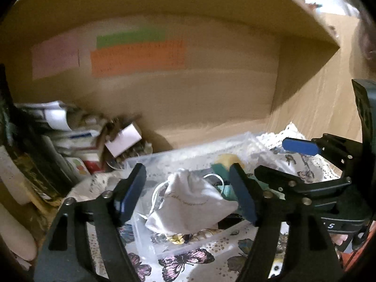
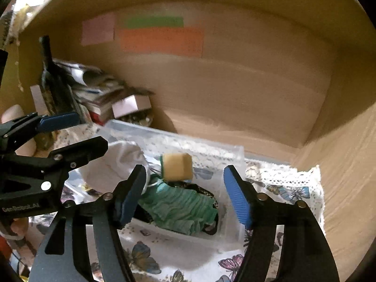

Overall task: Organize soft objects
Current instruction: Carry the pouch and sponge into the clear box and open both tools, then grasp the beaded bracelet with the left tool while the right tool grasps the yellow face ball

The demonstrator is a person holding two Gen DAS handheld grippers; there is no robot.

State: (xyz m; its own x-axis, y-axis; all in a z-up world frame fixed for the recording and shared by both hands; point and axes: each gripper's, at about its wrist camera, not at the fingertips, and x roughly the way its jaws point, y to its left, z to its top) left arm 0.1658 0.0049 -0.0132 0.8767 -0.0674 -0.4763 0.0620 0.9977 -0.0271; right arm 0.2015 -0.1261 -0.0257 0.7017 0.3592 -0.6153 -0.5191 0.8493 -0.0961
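— Where do we keep our grippers now?

— Our left gripper (image 1: 188, 192) hangs over the clear plastic box (image 1: 150, 162), jaws spread wide and holding nothing; the white drawstring pouch (image 1: 190, 204) lies between its fingers inside the box. Our right gripper (image 2: 185, 195) is also released, above the same box.

— And the other soft things?

— The green ruffled cloth (image 2: 181, 209) lies in the box, the yellow sponge (image 2: 177, 166) just behind it. The box stands on the butterfly tablecloth (image 2: 150, 258).
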